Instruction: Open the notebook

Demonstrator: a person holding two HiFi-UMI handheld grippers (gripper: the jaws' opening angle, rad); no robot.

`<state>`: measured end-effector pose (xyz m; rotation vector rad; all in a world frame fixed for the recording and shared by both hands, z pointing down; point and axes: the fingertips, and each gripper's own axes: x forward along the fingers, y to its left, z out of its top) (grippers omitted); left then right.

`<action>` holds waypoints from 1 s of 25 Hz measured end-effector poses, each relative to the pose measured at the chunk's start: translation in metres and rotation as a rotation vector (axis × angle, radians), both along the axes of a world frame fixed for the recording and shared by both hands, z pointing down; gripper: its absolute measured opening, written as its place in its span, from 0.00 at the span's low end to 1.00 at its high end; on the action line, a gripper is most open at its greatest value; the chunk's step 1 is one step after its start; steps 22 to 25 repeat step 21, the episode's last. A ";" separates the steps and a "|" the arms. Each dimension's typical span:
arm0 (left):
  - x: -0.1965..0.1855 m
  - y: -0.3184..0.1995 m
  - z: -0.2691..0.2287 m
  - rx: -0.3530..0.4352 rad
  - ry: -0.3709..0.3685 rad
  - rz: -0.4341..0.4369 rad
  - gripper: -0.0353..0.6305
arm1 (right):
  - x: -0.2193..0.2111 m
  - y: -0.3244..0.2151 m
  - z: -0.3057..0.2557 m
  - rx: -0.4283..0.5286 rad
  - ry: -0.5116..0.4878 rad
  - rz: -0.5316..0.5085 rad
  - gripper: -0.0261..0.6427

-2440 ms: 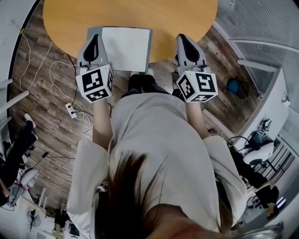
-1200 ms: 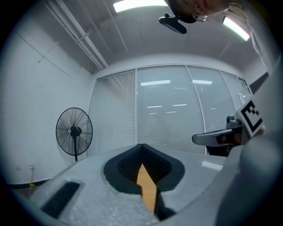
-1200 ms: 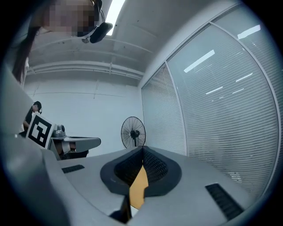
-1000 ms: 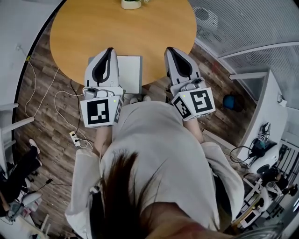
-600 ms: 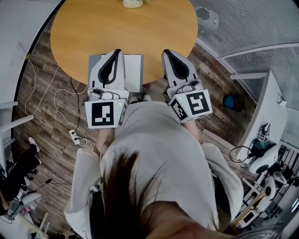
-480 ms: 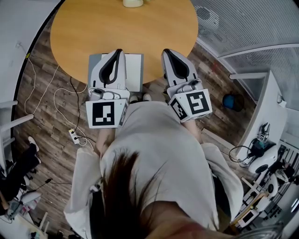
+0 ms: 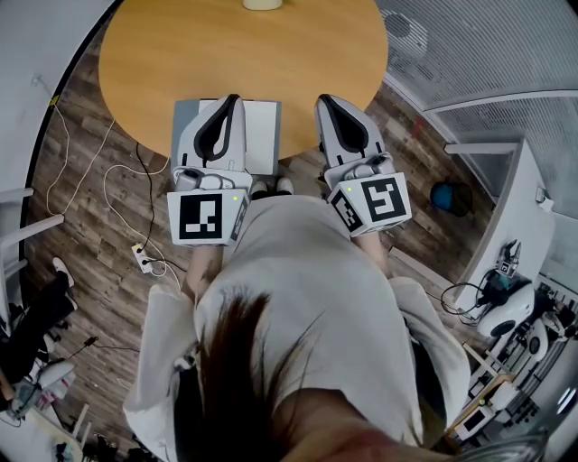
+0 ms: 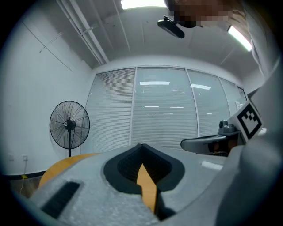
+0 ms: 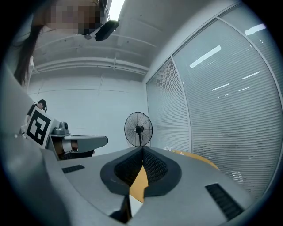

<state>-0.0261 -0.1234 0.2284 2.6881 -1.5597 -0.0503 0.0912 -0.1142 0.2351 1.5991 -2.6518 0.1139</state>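
The notebook (image 7: 263,135), white on top with a grey strip along its left side, lies flat at the near edge of the round wooden table (image 7: 244,50). My left gripper (image 7: 231,97) hovers level over the notebook's left half and hides it; its jaws are shut with nothing between them. In the left gripper view the left gripper (image 8: 141,146) shows only a thin slit of tabletop. My right gripper (image 7: 326,97) is to the right of the notebook, over the table's edge, apart from it. The right gripper (image 9: 142,148) looks shut and empty too.
A small white object (image 7: 262,4) sits at the table's far edge. Cables and a power strip (image 7: 140,257) lie on the wooden floor at left. A standing fan (image 8: 69,126) stands by the blinds. A blue object (image 7: 444,197) is on the floor at right.
Both grippers have come forward from the person's body to over the table edge. The left one has slid a little right over the notebook. Over the last half second hardly anything moved.
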 end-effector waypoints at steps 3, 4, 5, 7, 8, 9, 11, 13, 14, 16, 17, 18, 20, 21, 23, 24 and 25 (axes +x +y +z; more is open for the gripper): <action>-0.003 -0.001 0.000 -0.001 -0.002 -0.006 0.08 | -0.002 -0.002 0.000 -0.003 0.000 -0.005 0.04; -0.005 -0.001 0.000 -0.002 -0.004 -0.009 0.08 | -0.004 -0.002 0.000 -0.004 0.000 -0.007 0.04; -0.007 -0.002 0.000 -0.003 -0.005 -0.012 0.08 | -0.006 -0.003 0.000 -0.004 0.000 -0.010 0.04; -0.010 -0.002 0.000 -0.004 -0.006 -0.018 0.08 | -0.008 -0.005 0.000 -0.005 0.000 -0.013 0.04; -0.010 -0.003 0.000 -0.004 -0.007 -0.021 0.08 | -0.008 -0.005 0.001 -0.005 -0.001 -0.015 0.04; -0.010 -0.003 0.001 -0.005 -0.008 -0.024 0.08 | -0.007 -0.005 0.001 -0.005 -0.001 -0.017 0.04; -0.010 -0.003 0.002 -0.006 -0.010 -0.031 0.08 | -0.006 -0.006 0.002 -0.007 -0.001 -0.020 0.04; -0.012 -0.004 0.002 -0.006 -0.011 -0.039 0.08 | -0.006 -0.007 0.003 -0.011 -0.001 -0.020 0.04; -0.013 -0.005 0.002 -0.006 -0.011 -0.044 0.08 | -0.006 -0.008 0.003 -0.013 -0.001 -0.020 0.04; -0.016 -0.005 0.002 -0.005 -0.010 -0.054 0.08 | -0.007 -0.010 0.003 -0.016 -0.002 -0.022 0.04; -0.017 -0.006 0.002 -0.006 -0.010 -0.059 0.08 | -0.007 -0.010 0.003 -0.017 -0.001 -0.024 0.04; -0.018 -0.006 0.003 -0.006 -0.010 -0.064 0.08 | -0.007 -0.011 0.003 -0.016 -0.002 -0.027 0.04; -0.019 -0.007 0.003 -0.006 -0.011 -0.072 0.08 | -0.008 -0.013 0.003 -0.014 -0.003 -0.034 0.04; -0.020 -0.008 0.003 -0.005 -0.011 -0.076 0.08 | -0.008 -0.014 0.003 -0.012 -0.004 -0.037 0.04; -0.020 -0.008 0.003 -0.005 -0.011 -0.076 0.08 | -0.008 -0.014 0.003 -0.012 -0.004 -0.037 0.04; -0.020 -0.008 0.003 -0.005 -0.011 -0.076 0.08 | -0.008 -0.014 0.003 -0.012 -0.004 -0.037 0.04; -0.020 -0.008 0.003 -0.005 -0.011 -0.076 0.08 | -0.008 -0.014 0.003 -0.012 -0.004 -0.037 0.04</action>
